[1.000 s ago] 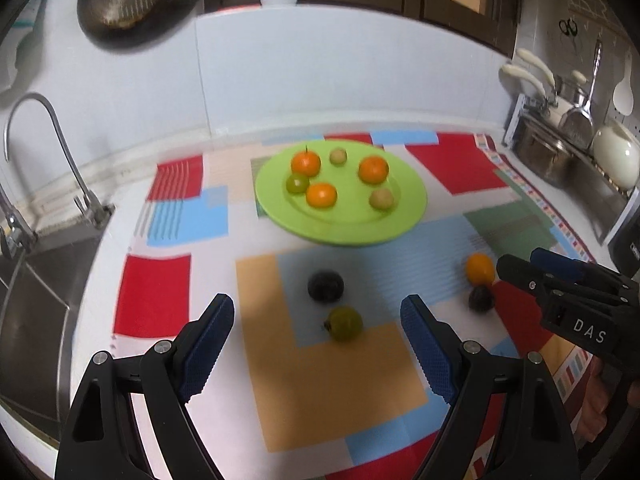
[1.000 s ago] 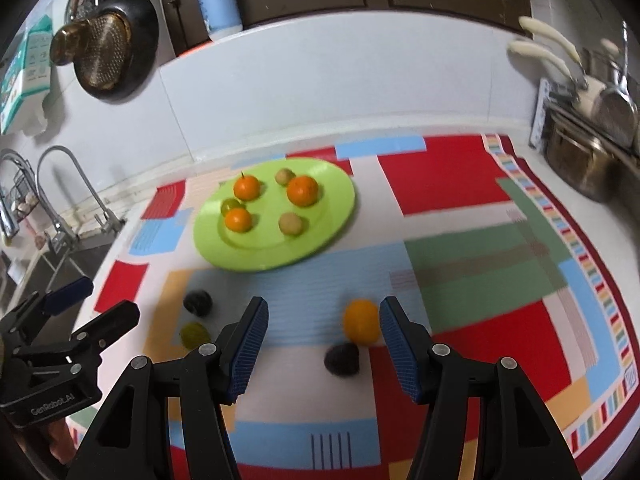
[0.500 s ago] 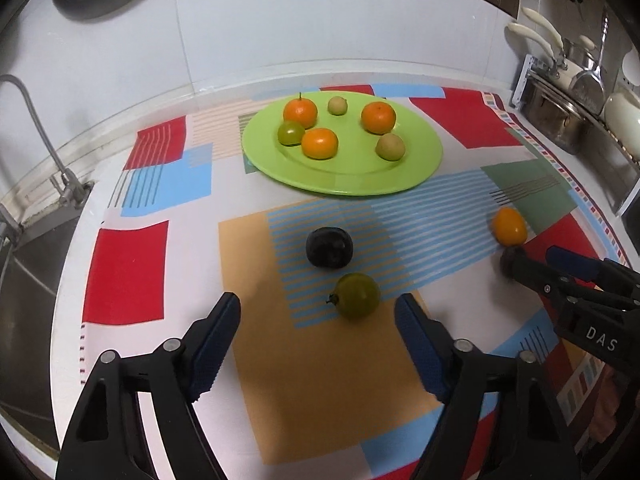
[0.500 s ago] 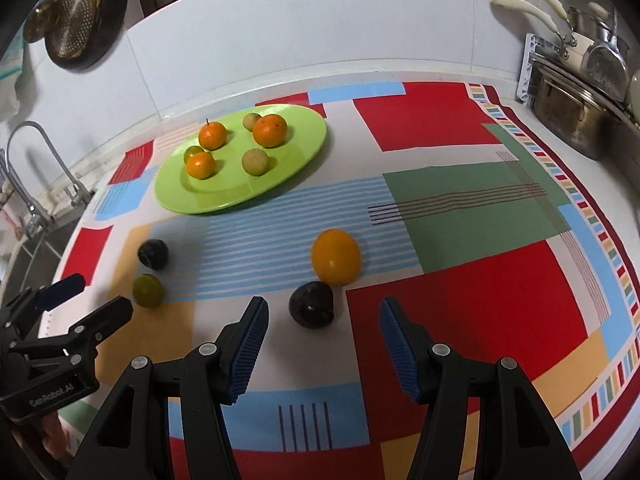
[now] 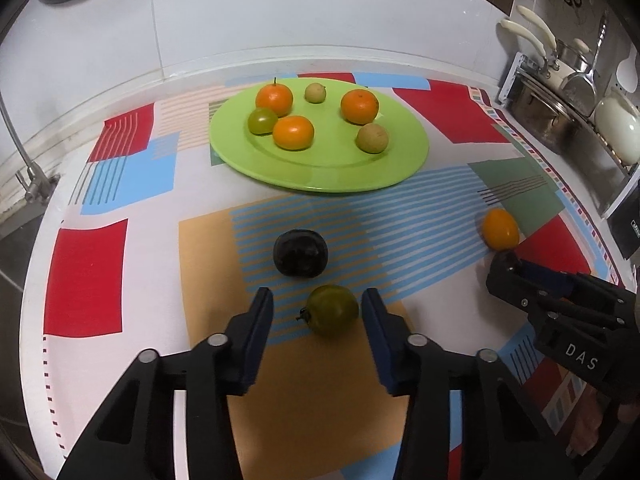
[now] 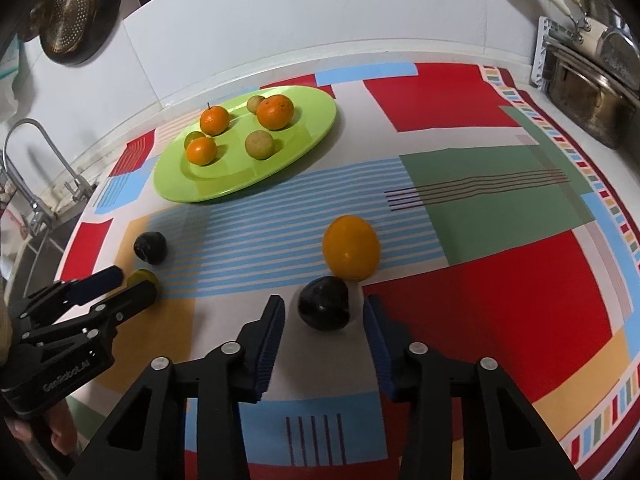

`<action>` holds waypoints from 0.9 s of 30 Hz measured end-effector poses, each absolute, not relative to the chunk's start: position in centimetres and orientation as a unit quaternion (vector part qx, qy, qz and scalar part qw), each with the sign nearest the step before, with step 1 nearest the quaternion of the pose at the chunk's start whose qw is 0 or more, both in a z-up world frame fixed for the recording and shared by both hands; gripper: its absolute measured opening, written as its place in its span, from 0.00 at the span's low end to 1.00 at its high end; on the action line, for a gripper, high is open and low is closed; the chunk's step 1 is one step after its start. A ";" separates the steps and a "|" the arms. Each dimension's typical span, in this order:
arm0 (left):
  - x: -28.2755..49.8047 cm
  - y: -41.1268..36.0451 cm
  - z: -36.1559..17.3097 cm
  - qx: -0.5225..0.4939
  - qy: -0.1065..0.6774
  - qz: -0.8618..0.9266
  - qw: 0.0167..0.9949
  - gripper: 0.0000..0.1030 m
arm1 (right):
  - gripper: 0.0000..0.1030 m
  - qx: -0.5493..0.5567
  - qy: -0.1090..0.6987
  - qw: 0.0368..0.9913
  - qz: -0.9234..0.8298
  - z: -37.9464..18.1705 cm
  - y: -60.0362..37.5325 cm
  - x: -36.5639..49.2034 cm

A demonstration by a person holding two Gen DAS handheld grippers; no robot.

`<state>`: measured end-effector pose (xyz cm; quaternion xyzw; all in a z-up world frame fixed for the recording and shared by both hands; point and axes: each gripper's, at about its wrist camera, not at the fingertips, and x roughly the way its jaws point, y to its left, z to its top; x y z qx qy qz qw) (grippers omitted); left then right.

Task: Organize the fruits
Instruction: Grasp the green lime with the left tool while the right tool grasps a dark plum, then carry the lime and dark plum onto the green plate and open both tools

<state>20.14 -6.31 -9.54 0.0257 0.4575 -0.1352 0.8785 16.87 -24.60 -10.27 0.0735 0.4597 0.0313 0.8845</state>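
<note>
Left wrist view: my left gripper (image 5: 316,312) has just been closing around the green fruit (image 5: 332,309), pads beside it with slivers of gap. My right gripper (image 6: 324,316) likewise brackets the dark fruit (image 6: 325,303) near the orange fruit (image 6: 351,247). Round skins could squirt out if a pad lands off-centre. The green fruit's stem points left; its axis lies across the jaws.

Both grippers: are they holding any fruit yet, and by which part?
Nothing held. Left gripper brackets the green fruit, right gripper the dark fruit; jaws have just been closing, gaps remain.
</note>
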 end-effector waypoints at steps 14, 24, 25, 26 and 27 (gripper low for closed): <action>19.1 -6.4 -8.9 0.026 0.451 -0.154 0.879 0.29 | 0.27 0.077 0.460 0.883 0.049 -10.1 -24.0 16.4; 17.6 -6.3 -5.8 0.028 0.421 -0.164 0.892 0.29 | 0.27 0.059 0.429 0.898 0.083 -7.3 -22.4 15.4; 17.5 -6.4 -5.5 0.029 0.417 -0.164 0.893 0.29 | 0.27 0.059 0.426 0.899 0.086 -7.0 -22.4 15.4; 17.4 -6.4 -5.1 0.032 0.412 -0.164 0.896 0.29 | 0.27 0.058 0.423 0.900 0.089 -6.7 -22.3 15.3; 17.3 -6.4 -4.8 0.034 0.408 -0.164 0.898 0.29 | 0.27 0.057 0.418 0.902 0.091 -6.3 -22.1 15.2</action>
